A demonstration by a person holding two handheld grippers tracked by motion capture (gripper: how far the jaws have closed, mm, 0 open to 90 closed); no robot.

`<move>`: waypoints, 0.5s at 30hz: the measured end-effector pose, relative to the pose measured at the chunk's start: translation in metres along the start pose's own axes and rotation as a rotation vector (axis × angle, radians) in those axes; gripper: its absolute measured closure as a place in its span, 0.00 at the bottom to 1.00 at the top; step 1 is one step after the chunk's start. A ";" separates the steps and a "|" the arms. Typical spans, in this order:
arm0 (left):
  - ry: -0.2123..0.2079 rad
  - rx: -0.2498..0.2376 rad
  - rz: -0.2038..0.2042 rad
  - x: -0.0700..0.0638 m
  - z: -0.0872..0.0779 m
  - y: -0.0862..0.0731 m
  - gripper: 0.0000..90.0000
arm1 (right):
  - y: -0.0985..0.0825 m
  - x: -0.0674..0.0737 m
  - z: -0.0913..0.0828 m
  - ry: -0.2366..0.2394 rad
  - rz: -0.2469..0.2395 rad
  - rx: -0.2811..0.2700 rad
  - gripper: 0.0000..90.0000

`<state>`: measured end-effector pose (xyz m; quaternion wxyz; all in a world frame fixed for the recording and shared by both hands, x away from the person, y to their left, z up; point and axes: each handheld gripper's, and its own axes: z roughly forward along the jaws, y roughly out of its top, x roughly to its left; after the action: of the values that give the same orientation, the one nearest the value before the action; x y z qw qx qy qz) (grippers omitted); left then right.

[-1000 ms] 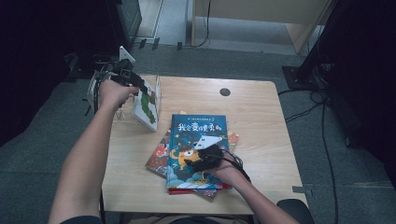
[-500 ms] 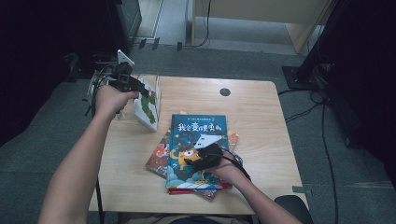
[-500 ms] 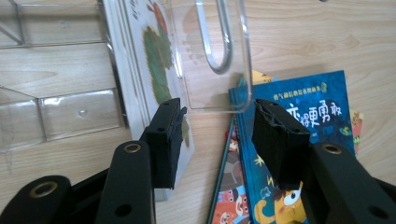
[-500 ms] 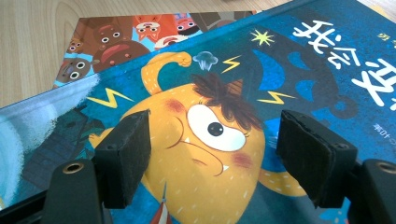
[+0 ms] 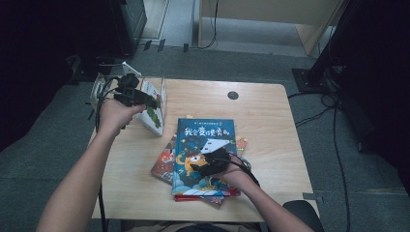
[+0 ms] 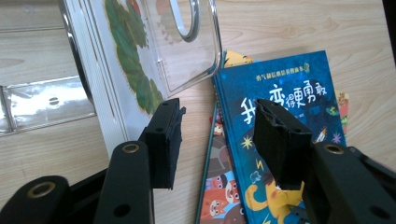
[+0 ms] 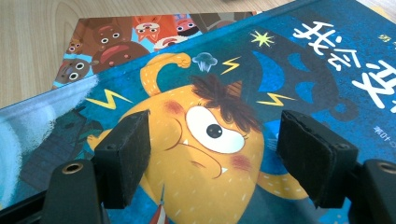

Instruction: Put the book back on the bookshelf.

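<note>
left gripper [image 6: 215, 140] jaws spread, empty, beside the white picture book with a green caterpillar [image 5: 153, 116] standing upright in a clear plastic rack [image 6: 196, 46], probably kept vertical for shelving. right gripper [image 7: 212, 158] jaws apart, low over the blue hardcover monster book [image 5: 205, 150], likely steadying the stack on the pale wooden table [image 5: 275, 125].

A wooden table [image 5: 270, 125] stands on grey carpet [image 5: 58, 145]. On it lies a blue picture book [image 5: 205, 145] atop a stack, over a book with animal faces [image 7: 126, 39]. A white book with a green caterpillar [image 5: 153, 116] stands upright in a clear plastic holder [image 6: 196, 46] near the table's left edge. A dark round cap [image 5: 233, 95] sits near the far edge.
</note>
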<state>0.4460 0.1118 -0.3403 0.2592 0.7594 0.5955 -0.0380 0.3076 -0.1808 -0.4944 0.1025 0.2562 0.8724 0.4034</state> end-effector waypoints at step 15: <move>-0.052 -0.024 0.048 -0.006 0.006 -0.026 0.58 | 0.000 0.000 0.000 -0.001 0.006 0.002 0.29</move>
<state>0.4219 0.1077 -0.3520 0.2844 0.7690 0.5707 -0.0445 0.3077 -0.1802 -0.4944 0.1016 0.2594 0.8719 0.4027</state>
